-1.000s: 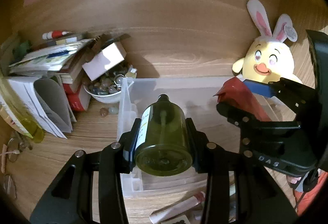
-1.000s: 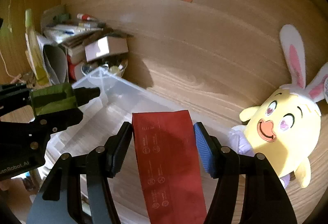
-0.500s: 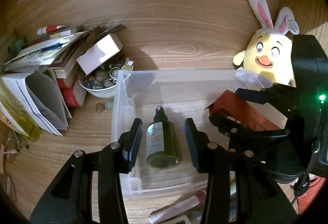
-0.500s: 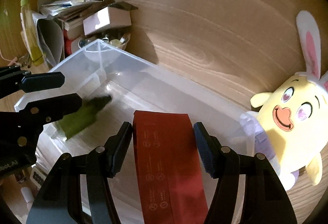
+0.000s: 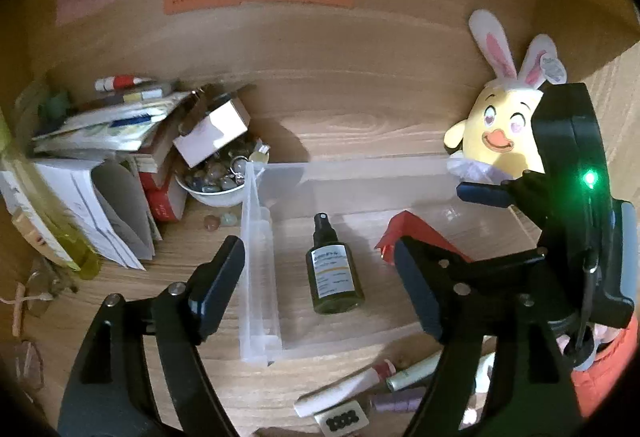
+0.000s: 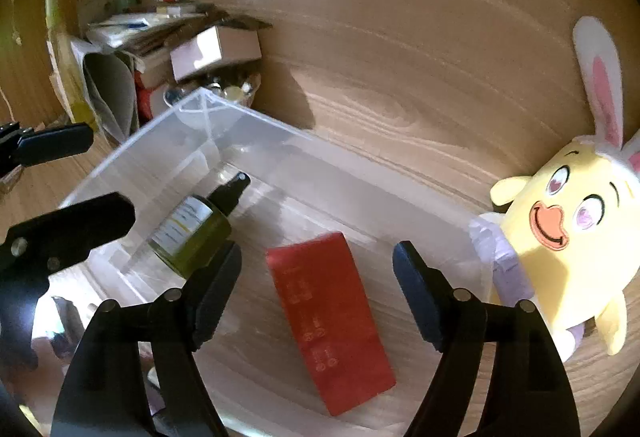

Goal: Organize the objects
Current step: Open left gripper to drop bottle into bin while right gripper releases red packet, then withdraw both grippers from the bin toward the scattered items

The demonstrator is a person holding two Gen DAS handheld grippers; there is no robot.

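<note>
Both tongs were opening, and nothing was pressed between their pads. Left tongs [image 5: 318, 275] hung over the bottle [image 5: 335, 273], which lay on its side on the floor of the clear bin [image 5: 256, 237], cap pointing to the far wall. Right tongs [image 6: 318, 285] stood wide over the red box [image 6: 330, 321], which lay flat in the same bin, just beside the bottle but apart from it.

I judged the bottle to be small, stiff and rather smooth, perhaps glass, so it could roll or slip. The best hold seemed across its round body at the label, not at the thin spray cap. The box looked like light cardboard; it would crush under a hard squeeze, so its two long sides were the place to take it, gently.

More tubes [image 5: 344, 389] waited on the tabletop [image 5: 192, 233] in front of the bin. These looked light and round too, likely to roll.
</note>
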